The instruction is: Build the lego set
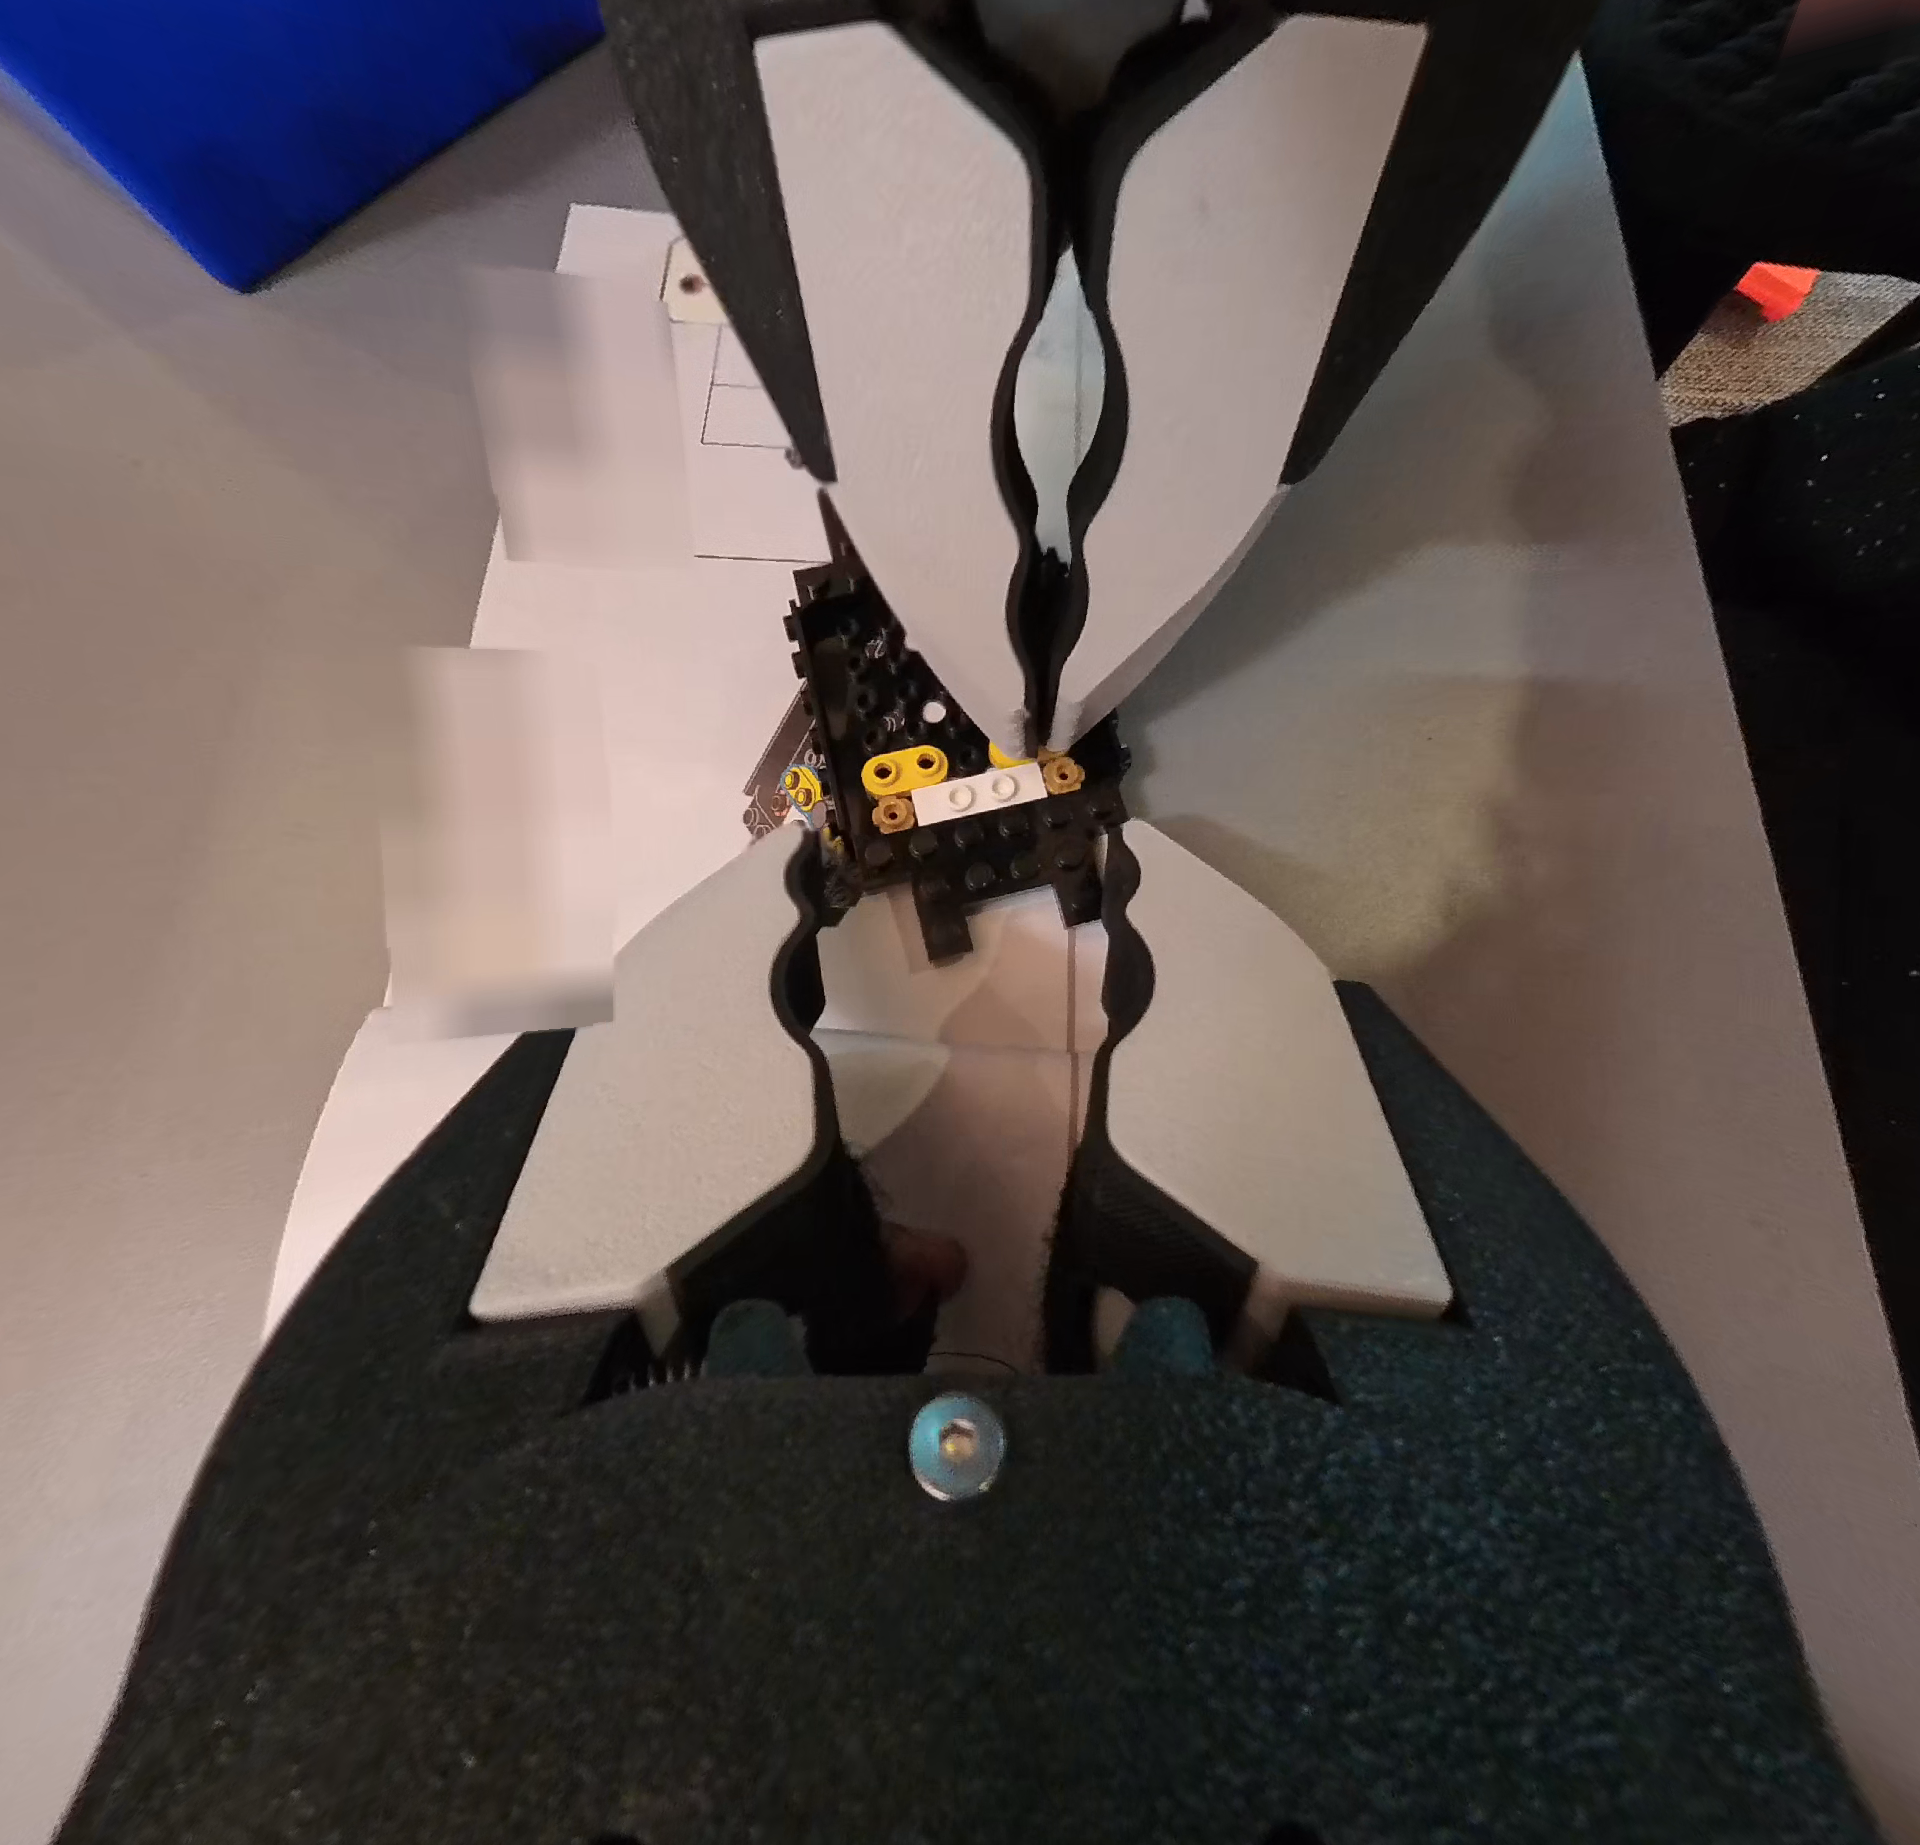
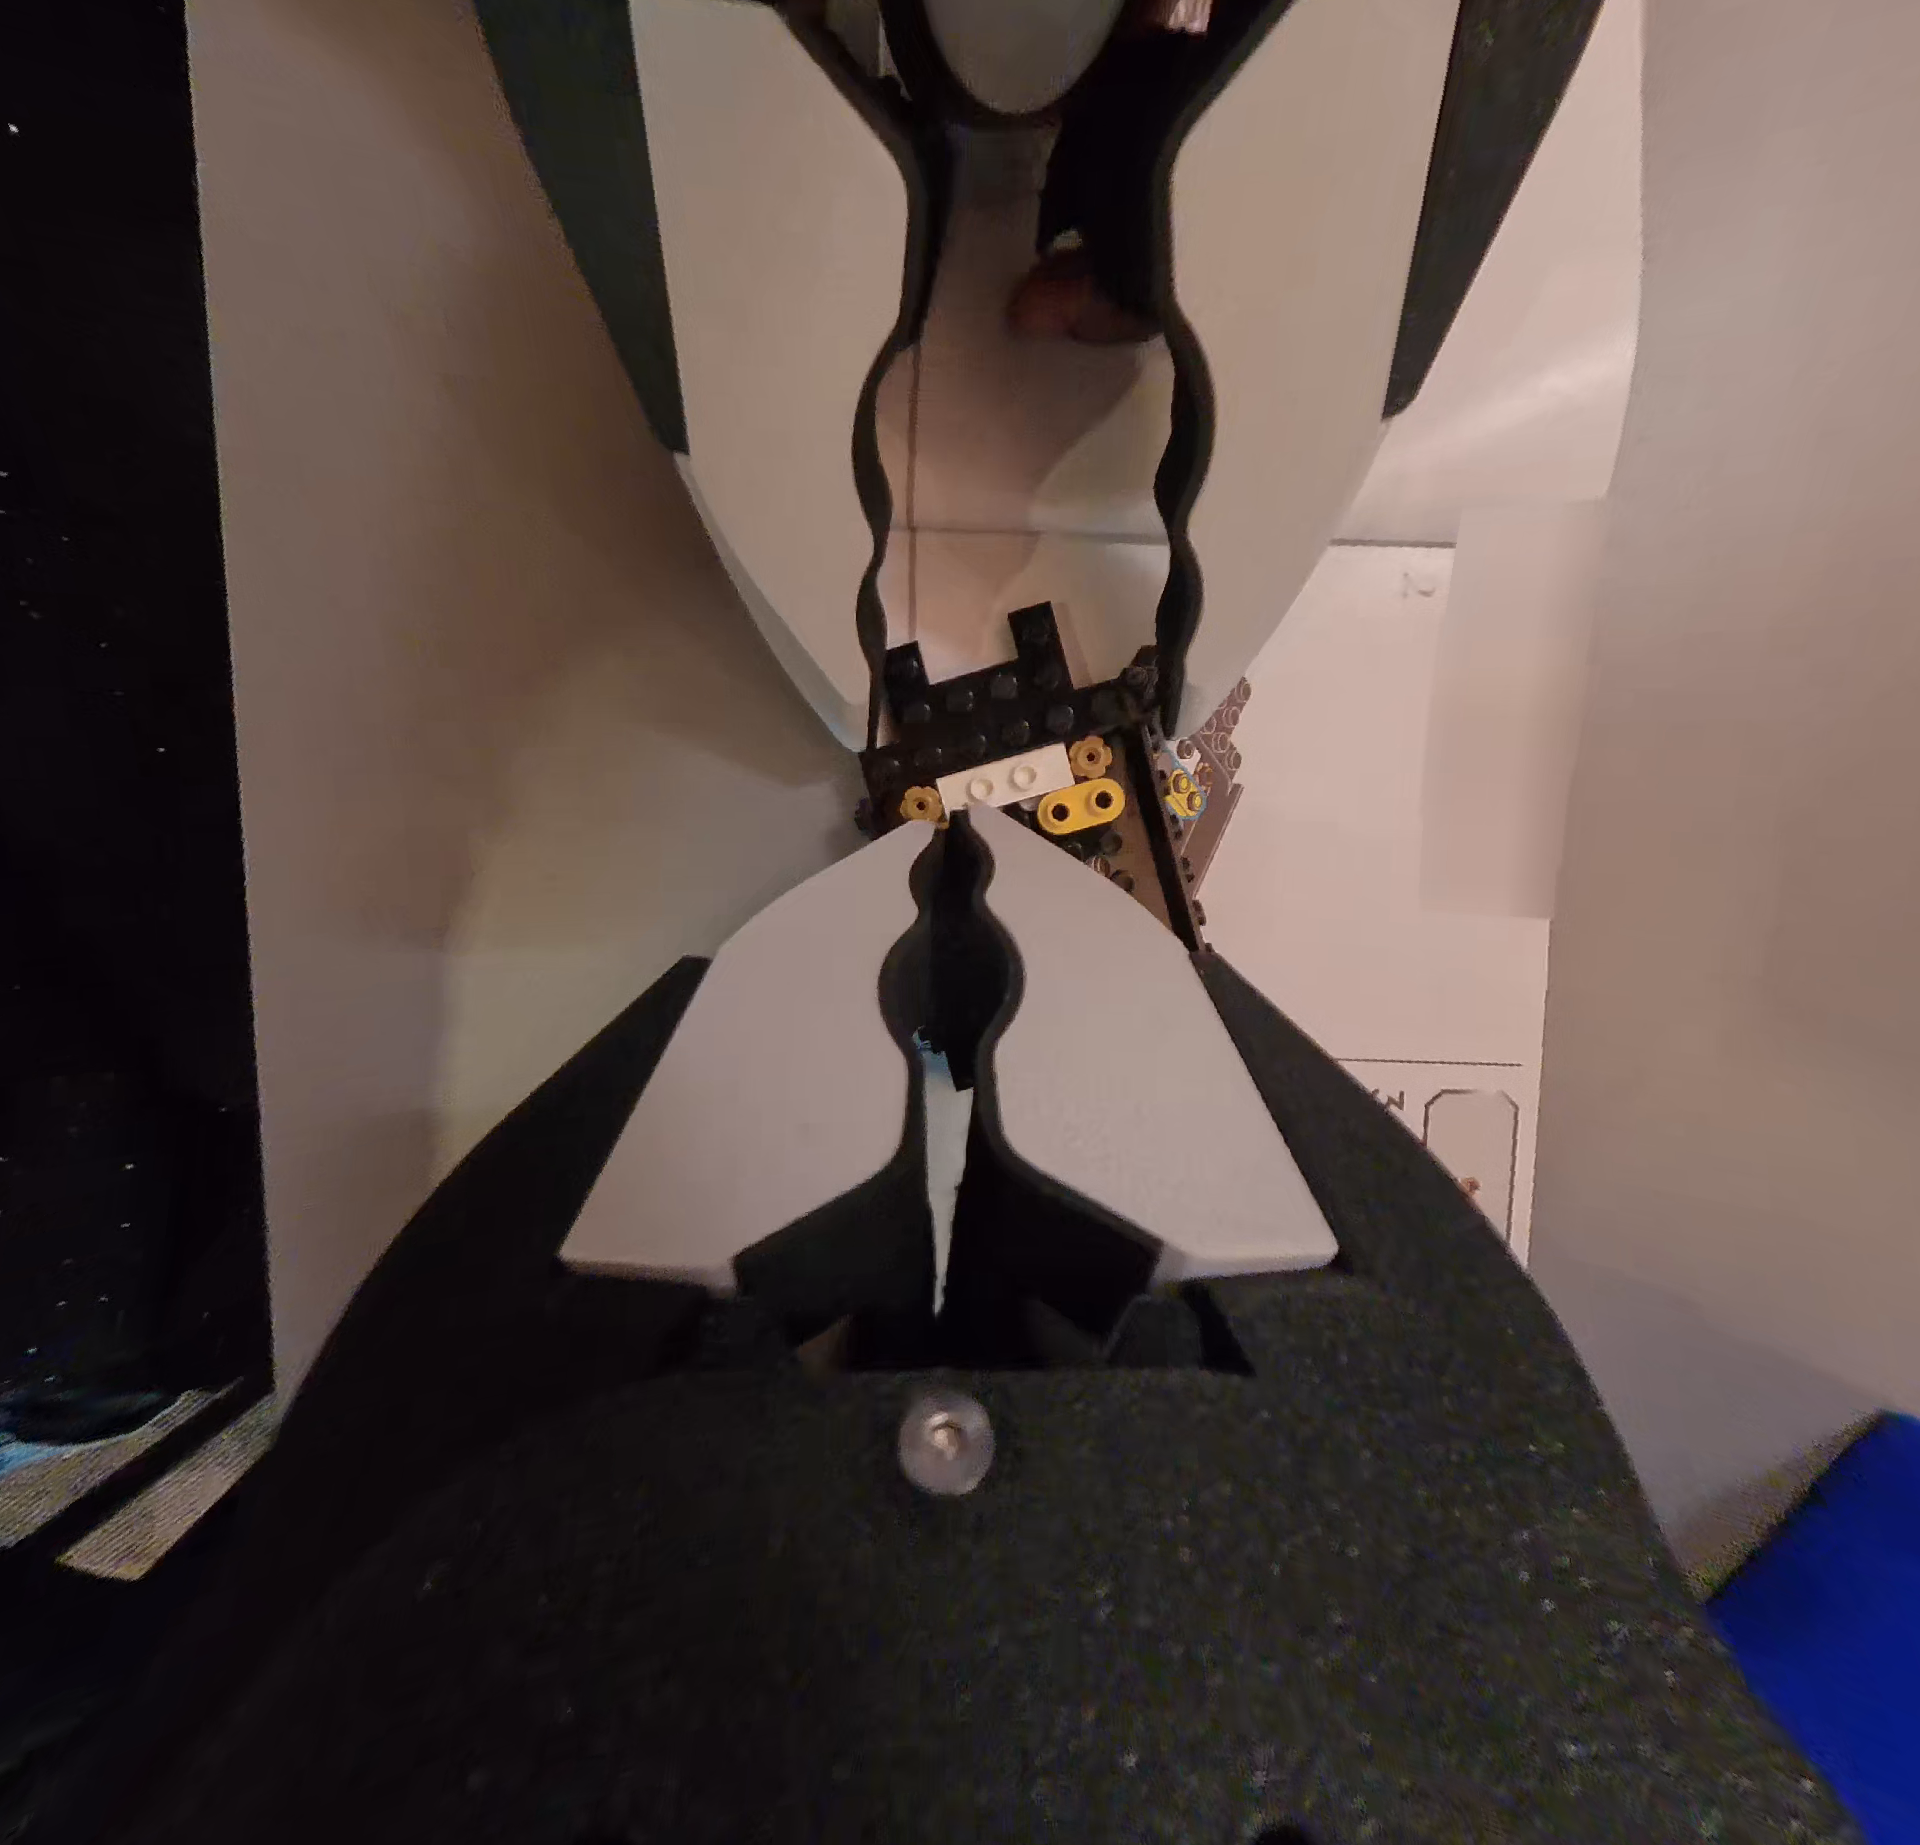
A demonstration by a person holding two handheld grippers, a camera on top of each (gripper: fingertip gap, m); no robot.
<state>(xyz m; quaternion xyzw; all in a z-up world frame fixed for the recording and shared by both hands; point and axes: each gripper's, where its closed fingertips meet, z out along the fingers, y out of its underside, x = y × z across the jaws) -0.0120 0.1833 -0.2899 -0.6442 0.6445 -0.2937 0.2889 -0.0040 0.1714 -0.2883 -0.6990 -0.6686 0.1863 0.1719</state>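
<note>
A black brick model [image 1: 977, 850] lies over a white printed sheet [image 1: 644, 632]. It carries a white plate [image 1: 977, 793], a yellow two-hole plate [image 1: 904, 769] and small gold round pieces [image 1: 894, 813]. My left gripper [image 1: 958, 845] is shut on the model, its pads pressed against both sides. It shows from the top of the right wrist view [image 2: 1018, 709], clamping the model [image 2: 987, 715]. My right gripper [image 2: 951, 824] is shut, its tips down on the model beside the white plate [image 2: 1003, 779]. In the left wrist view its tips [image 1: 1039, 735] rest on a partly hidden yellow piece [image 1: 1006, 753].
A blue box [image 1: 260, 81] stands at the far left of the table and also shows in the right wrist view [image 2: 1818, 1587]. Dark fabric [image 1: 1818, 652] and a small orange object [image 1: 1777, 289] lie past the table's right edge. The printed sheet [image 2: 1455, 964] extends beyond the model. My left and right fingertips are right by each other.
</note>
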